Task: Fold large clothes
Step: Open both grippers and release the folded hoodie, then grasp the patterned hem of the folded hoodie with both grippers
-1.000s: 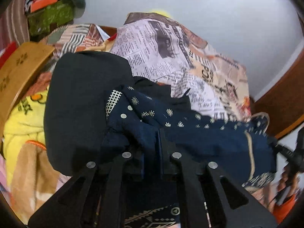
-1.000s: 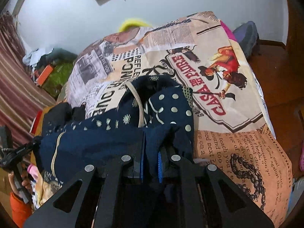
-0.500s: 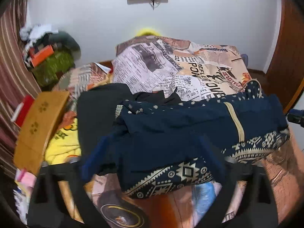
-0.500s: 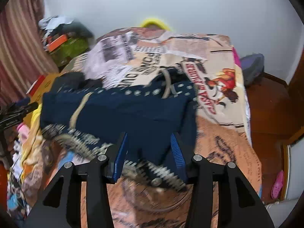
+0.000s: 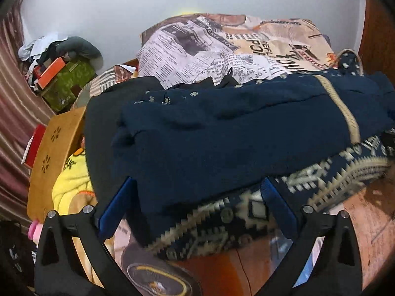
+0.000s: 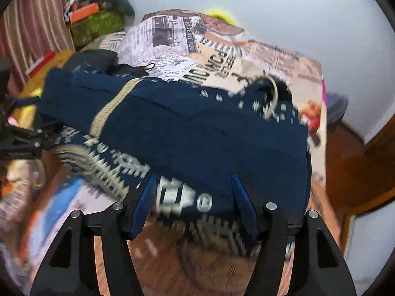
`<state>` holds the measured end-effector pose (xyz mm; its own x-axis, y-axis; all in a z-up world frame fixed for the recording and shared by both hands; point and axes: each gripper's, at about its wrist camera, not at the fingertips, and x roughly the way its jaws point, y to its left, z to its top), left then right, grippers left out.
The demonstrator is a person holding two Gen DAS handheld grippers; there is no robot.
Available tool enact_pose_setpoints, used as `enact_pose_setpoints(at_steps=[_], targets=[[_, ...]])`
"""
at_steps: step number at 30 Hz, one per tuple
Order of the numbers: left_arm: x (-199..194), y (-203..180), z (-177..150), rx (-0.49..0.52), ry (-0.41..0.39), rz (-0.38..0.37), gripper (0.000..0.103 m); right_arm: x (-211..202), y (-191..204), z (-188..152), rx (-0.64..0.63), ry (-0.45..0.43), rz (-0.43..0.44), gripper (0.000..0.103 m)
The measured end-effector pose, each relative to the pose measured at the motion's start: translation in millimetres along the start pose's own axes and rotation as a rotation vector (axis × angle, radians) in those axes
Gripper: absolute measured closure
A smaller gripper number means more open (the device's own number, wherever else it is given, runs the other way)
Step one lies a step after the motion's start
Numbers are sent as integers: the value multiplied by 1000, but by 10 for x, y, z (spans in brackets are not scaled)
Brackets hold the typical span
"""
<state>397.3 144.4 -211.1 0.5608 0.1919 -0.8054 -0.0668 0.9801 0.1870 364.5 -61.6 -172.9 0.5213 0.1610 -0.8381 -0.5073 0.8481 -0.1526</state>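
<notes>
A navy blue garment point(image 5: 234, 133) with a beige stripe and a patterned cream border lies folded across the bed; it also shows in the right wrist view point(image 6: 197, 133). My left gripper point(image 5: 197, 204) is open, its blue pads either side of the garment's near left edge, holding nothing. My right gripper point(image 6: 195, 204) is open at the garment's near right edge, holding nothing. The left gripper's black body shows at the left edge of the right wrist view point(image 6: 17, 143).
The bed is covered with a newspaper-print sheet point(image 5: 209, 49). A black garment point(image 5: 106, 113) and yellow cloth point(image 5: 71, 182) lie left of the navy one. A wooden board point(image 5: 54, 153), a green box point(image 5: 66, 83) and striped curtain point(image 5: 12, 113) stand left. Wooden floor point(image 6: 358, 162) lies right.
Both grippers were shut on the navy garment one second ago; they have opened, let it drop onto the bed in a folded strip, and drawn back toward its near edge.
</notes>
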Motion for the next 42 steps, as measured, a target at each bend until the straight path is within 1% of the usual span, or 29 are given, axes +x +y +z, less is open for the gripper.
enact_pose_setpoints(at_steps=[3,5,6,8,9,10,11,13,14,15,17,18,19,20,21,22,23,25,27,29,32,33,35,38,39,40,42], targets=[[145,42,208,19,1,17,0,121,12,166,-65,13,-16,43],[222,89,379,18,-2,32,0,194,-30,305,-82,31,-4,43],[255,119,466,15,1,38,0,240,-87,411,-76,39,2,43],[332,221,712,-12,3,43,0,306,-238,624,-34,39,-18,43],[358,271,809,-32,2,61,0,325,-307,715,-6,32,-34,43],[383,365,966,-72,1,84,0,341,-380,813,27,23,-51,43],[390,433,1060,-103,1,78,0,349,-459,912,63,15,-64,43],[389,590,1250,-181,7,6,1,322,-586,1076,130,-6,-71,43],[368,623,1296,-200,5,-10,1,278,-622,1135,145,-23,-87,43],[336,639,1331,-210,0,-15,1,237,-613,1169,147,-43,-108,43],[215,601,1383,-193,-30,-16,1,84,-582,1200,133,-112,-156,43],[145,566,1382,-174,-43,-29,1,-2,-568,1207,122,-146,-163,43],[112,545,1384,-163,-48,-45,1,-63,-562,1204,119,-161,-157,43],[64,504,1375,-148,-51,-81,1,-112,-562,1198,121,-167,-139,43],[33,480,1350,-139,-49,-107,1,-158,-575,1180,127,-167,-96,43],[-8,444,1314,-131,-40,-141,1,-184,-574,1160,131,-163,-60,43],[-31,432,1284,-130,-33,-158,1,-207,-567,1125,137,-155,-25,43],[-89,420,1200,-129,-23,-213,0,-223,-535,1040,143,-138,21,43],[-158,437,1118,-136,-26,-239,0,-206,-470,918,131,-115,79,43],[-223,492,1048,-152,-33,-249,0,-158,-388,795,111,-83,98,43],[-304,552,896,-145,-52,-224,0,-63,-302,626,76,-30,95,43],[-317,553,845,-130,-52,-209,0,-29,-273,538,65,-12,96,43],[-300,505,693,-70,-40,-172,0,36,-233,418,52,16,103,43],[-184,387,495,18,-5,-109,0,129,-190,258,42,57,124,43],[-106,322,407,49,7,-63,0,158,-178,221,40,66,128,43],[-36,311,342,50,15,-36,0,173,-171,198,39,65,125,43],[137,262,268,42,52,-34,0,178,-162,194,35,58,124,43]])
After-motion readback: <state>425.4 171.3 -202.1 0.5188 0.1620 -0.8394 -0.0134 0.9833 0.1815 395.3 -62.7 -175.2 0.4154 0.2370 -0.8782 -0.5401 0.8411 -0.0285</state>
